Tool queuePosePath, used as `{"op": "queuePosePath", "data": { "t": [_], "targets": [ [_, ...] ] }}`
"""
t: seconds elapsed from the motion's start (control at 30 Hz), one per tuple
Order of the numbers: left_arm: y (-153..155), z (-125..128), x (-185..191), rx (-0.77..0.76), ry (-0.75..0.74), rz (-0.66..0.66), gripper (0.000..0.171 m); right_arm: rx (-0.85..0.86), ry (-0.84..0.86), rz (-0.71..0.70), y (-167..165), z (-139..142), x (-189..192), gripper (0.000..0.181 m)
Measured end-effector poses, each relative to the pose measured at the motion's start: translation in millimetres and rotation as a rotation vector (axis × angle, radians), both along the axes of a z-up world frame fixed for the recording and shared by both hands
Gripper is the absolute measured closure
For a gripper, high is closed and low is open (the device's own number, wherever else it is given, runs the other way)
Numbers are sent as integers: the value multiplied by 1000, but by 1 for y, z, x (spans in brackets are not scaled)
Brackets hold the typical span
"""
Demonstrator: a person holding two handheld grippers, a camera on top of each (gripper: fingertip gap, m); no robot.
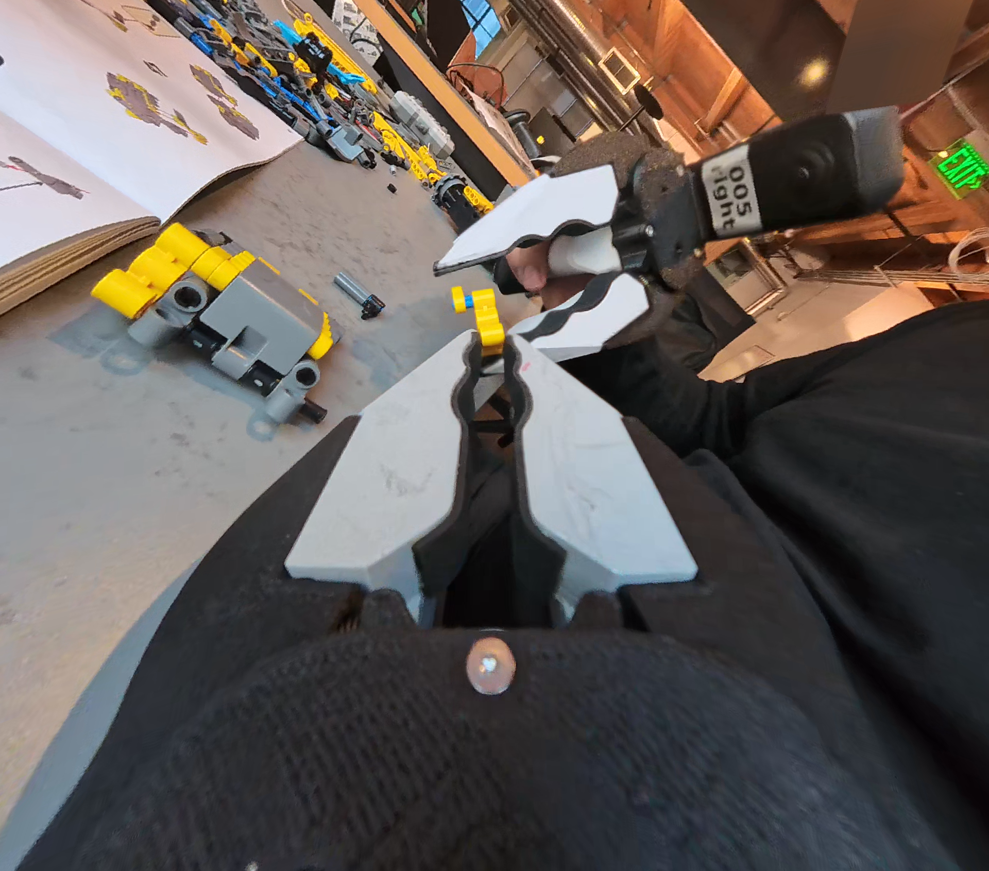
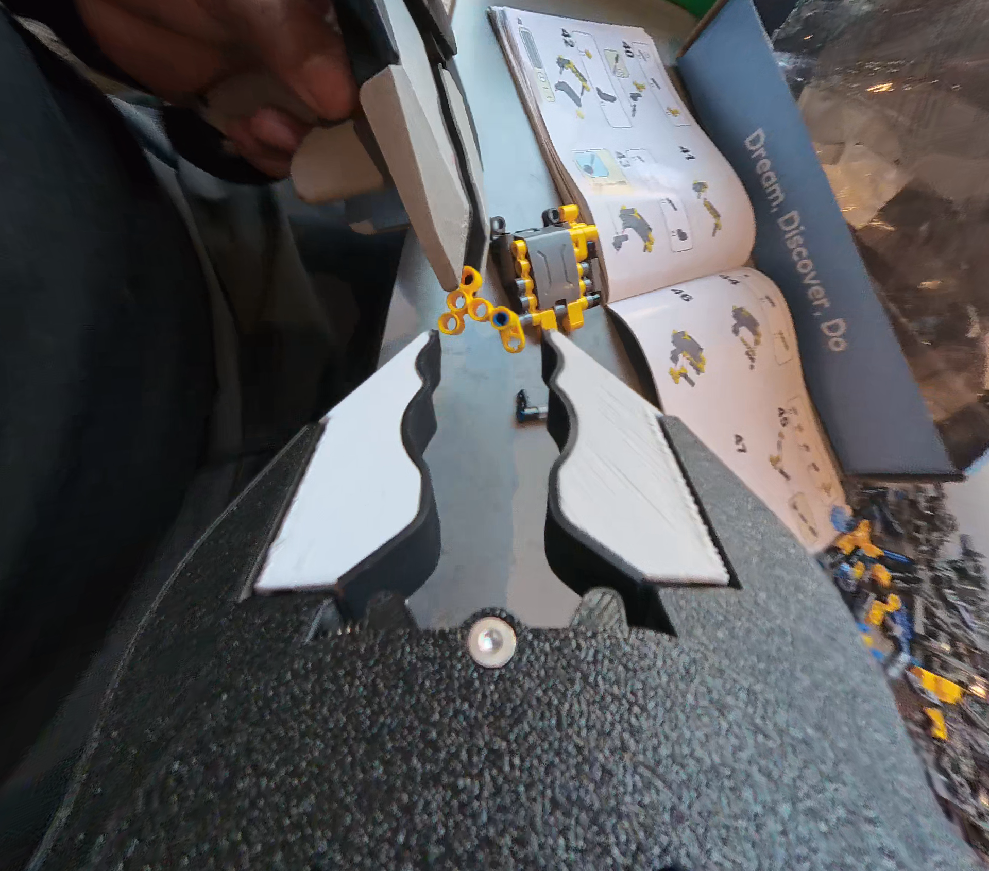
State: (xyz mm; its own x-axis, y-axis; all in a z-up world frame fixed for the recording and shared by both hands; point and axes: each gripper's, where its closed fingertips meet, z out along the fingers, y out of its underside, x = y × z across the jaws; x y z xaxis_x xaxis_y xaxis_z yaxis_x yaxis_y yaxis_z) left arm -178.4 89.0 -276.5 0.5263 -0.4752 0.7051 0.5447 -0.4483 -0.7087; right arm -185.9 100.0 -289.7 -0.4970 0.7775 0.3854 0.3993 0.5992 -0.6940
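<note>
My left gripper [image 1: 489, 343] is shut on a small yellow holed piece [image 1: 486, 314] with a blue pin and holds it above the grey table [image 1: 160, 470]. In the right wrist view the left gripper [image 2: 463, 279] comes in from the upper left with the yellow piece [image 2: 473, 307] at its tips. My right gripper [image 2: 491, 337] is open and empty, its tips just short of that piece on either side. It shows in the left wrist view [image 1: 473, 302], facing the piece. A grey and yellow brick assembly [image 1: 214, 310] [image 2: 551, 272] lies on the table beyond.
An open instruction booklet [image 2: 669, 203] [image 1: 107, 96] lies by the assembly. A small grey and black pin [image 1: 357, 291] [image 2: 527, 409] lies loose. A pile of loose parts [image 1: 257, 42] [image 2: 883, 604], a blue box [image 2: 803, 230] and plastic bags [image 2: 883, 96] stand farther off. My left and right fingertips are right by each other.
</note>
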Motion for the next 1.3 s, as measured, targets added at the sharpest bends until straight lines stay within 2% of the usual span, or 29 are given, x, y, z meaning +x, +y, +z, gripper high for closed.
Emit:
{"op": "queuePosePath", "data": {
  "t": [0.07,0.5,0.6,0.67,0.77,0.87,0.93,1.1,1.2,1.3],
  "targets": [
    [0,3,-2,13,-4,7,166,31,22,-21,0,1,-2,152],
    [0,11,-7,70,41,60,166,26,109,-137,0,6,-7,158],
    [0,11,-5,70,43,33,166,13,122,-126,-1,7,-6,158],
    [-1,7,-2,72,108,11,166,-58,75,-92,-3,2,-1,155],
    [-3,10,-1,136,258,-19,166,-327,16,4,-13,12,9,141],
    [-12,22,6,265,446,-80,166,-489,-17,35,-8,23,14,148],
    [-19,28,12,350,577,-108,166,-485,-13,79,-11,28,18,153],
    [-28,26,23,443,828,-172,166,-319,6,196,-31,36,27,166],
    [-29,23,24,459,897,-190,166,-249,-8,208,-33,34,30,162],
    [-31,25,26,481,912,-199,166,-254,-8,210,-35,35,33,164]
  ]
}}
